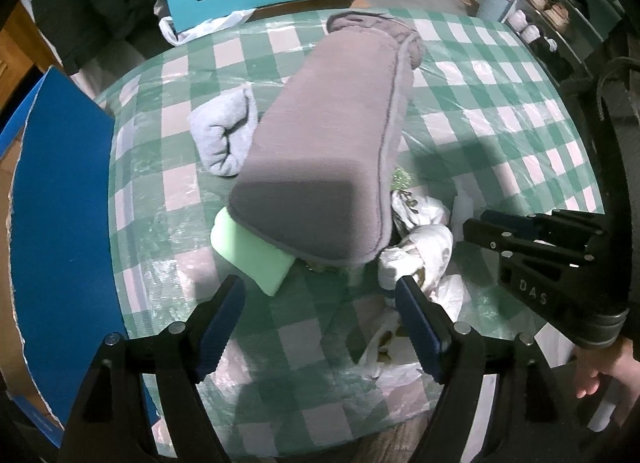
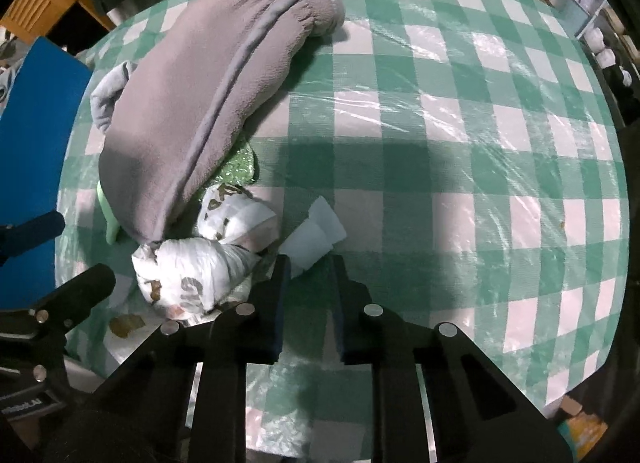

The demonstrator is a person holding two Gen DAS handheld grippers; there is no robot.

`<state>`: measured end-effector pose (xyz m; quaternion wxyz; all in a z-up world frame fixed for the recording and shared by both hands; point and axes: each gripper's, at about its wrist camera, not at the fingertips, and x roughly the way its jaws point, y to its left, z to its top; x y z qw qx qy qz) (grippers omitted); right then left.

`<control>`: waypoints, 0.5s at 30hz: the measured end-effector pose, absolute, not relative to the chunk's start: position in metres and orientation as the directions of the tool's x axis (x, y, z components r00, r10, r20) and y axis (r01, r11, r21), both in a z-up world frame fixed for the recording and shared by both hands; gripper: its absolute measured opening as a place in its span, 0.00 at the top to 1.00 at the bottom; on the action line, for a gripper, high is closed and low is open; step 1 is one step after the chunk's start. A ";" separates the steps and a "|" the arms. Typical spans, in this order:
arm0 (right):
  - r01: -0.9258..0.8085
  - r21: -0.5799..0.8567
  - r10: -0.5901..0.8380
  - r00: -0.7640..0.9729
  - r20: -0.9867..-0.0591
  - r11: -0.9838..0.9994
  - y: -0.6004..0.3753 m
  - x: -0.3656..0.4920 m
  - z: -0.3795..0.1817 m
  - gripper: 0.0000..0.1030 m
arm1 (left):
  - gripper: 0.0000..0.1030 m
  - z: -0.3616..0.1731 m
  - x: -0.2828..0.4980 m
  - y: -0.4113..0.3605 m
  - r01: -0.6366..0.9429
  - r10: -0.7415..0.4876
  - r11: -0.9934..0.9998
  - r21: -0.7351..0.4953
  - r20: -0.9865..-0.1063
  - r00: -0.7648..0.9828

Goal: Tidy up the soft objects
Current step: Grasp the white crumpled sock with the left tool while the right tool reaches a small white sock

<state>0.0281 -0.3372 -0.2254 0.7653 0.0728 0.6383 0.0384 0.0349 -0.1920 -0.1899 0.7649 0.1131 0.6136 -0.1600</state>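
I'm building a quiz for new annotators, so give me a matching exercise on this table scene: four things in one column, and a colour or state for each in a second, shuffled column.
Things:
1. long fleece garment
2. foam block
3. left claw
4. right claw

Colour or state:
A. shut, at the edge of a white piece
B. grey, draped over the pile
C. open, nothing between its fingers
D. light green, partly under the fleece

Pairs: 1-B, 2-D, 3-C, 4-A
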 end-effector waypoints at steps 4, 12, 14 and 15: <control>0.043 0.128 0.118 0.188 -0.975 0.991 -0.346 0.022 -0.221 0.86 | 0.23 -0.190 0.031 -0.201 0.404 -0.111 0.914 -0.025 -0.975 0.190; 0.099 0.115 0.093 0.204 -0.974 0.988 -0.376 0.012 -0.216 0.86 | 0.21 -0.199 0.023 -0.220 0.444 -0.108 0.896 -0.025 -0.981 0.163; 0.105 0.109 0.085 0.210 -0.974 0.988 -0.379 0.012 -0.213 0.85 | 0.21 -0.202 0.021 -0.224 0.455 -0.102 0.890 -0.019 -0.982 0.158; 0.106 0.106 0.081 0.214 -0.973 0.989 -0.381 0.011 -0.211 0.85 | 0.21 -0.204 0.021 -0.225 0.457 -0.099 0.889 -0.018 -0.983 0.154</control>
